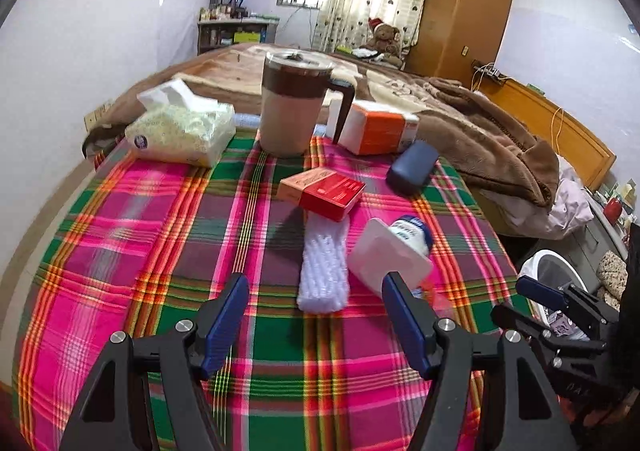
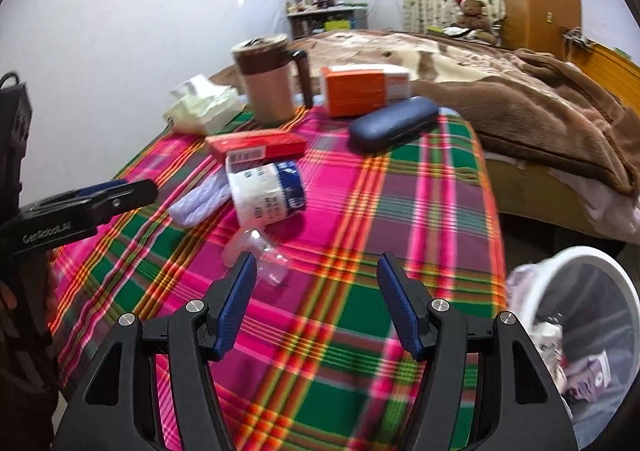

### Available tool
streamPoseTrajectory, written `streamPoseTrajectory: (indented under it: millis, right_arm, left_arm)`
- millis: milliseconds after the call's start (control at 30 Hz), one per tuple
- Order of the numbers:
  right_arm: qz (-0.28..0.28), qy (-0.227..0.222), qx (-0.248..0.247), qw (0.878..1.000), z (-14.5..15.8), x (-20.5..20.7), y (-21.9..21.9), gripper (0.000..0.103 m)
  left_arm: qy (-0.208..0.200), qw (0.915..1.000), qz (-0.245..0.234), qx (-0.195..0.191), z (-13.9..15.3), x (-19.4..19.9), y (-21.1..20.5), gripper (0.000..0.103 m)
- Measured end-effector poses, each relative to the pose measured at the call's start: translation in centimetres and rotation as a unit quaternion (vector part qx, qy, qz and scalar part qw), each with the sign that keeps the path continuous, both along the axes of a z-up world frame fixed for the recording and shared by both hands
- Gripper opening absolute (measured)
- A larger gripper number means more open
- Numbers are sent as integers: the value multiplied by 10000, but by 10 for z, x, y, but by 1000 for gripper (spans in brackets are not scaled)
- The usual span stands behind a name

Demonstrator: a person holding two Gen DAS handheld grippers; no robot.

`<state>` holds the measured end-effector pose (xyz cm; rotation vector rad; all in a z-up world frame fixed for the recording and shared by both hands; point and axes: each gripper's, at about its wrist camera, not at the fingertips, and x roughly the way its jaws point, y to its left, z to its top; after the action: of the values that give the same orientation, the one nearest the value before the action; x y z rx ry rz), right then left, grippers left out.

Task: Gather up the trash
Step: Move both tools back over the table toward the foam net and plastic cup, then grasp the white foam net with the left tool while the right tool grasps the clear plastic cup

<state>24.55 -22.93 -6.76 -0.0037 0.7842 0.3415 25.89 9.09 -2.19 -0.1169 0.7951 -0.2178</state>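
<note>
A tipped white yogurt cup [image 1: 390,251] with a blue label lies on the plaid table; it also shows in the right wrist view [image 2: 266,193]. Beside it lies a white foam net sleeve [image 1: 323,271] [image 2: 200,201], and a clear plastic wrapper [image 2: 260,255] lies nearer the front. My left gripper [image 1: 316,295] is open and empty, just in front of the sleeve and cup. My right gripper [image 2: 316,273] is open and empty over the cloth, right of the wrapper. A white bin [image 2: 600,267] with a liner holds trash at the table's right; it also shows in the left wrist view [image 1: 532,265].
On the plaid table [image 1: 120,251] stand a brown mug [image 1: 290,103], a tissue pack [image 1: 180,127], an orange-white box [image 1: 378,127], a red box [image 1: 326,191] and a dark blue glasses case [image 1: 412,167]. A bed with a brown blanket [image 1: 480,131] lies behind.
</note>
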Motion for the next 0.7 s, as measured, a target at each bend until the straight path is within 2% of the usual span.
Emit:
streamPoseTrajectory:
  millis: [133, 400, 700]
  right_arm:
    - [240, 260, 98, 9993, -12, 8, 7, 64]
    - [656, 386, -141, 9970, -23, 19, 29, 64]
    - [759, 517, -253, 9955, -30, 34, 37, 64]
  left_arm:
    - [144, 9998, -97, 32, -11, 15, -1, 69]
    - [362, 9990, -248, 84, -28, 44, -6, 69]
    - [535, 9981, -309, 34, -40, 69, -9, 69]
